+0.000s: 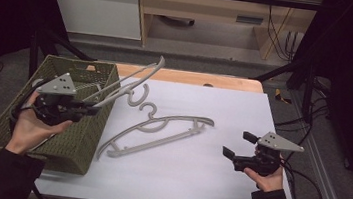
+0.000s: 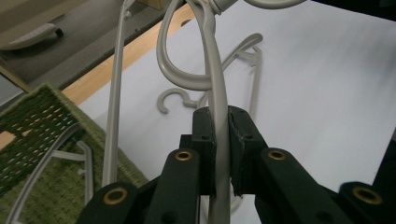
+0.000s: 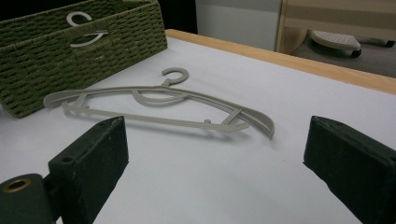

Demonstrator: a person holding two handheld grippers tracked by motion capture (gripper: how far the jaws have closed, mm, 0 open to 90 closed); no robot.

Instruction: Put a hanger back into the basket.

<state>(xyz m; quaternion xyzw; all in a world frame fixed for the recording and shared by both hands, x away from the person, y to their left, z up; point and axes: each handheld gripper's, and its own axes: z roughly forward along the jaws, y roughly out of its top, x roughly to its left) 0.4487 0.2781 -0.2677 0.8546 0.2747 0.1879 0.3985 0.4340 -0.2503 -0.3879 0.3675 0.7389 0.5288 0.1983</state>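
Clenched in my left claw [image 2: 221,154], one grey hanger [image 1: 131,79] is hanging over the green woven basket [image 1: 84,139] at the table's left edge; my right claw [image 1: 240,144] is waiting released, a second hanger [image 1: 160,133] still lying mid-table.

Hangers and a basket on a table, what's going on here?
A person works two tongs. The left tongs are shut on a grey hanger, held above the green basket's edge. A second hanger lies flat on the white table. The right tongs hang open over the table, holding nothing.
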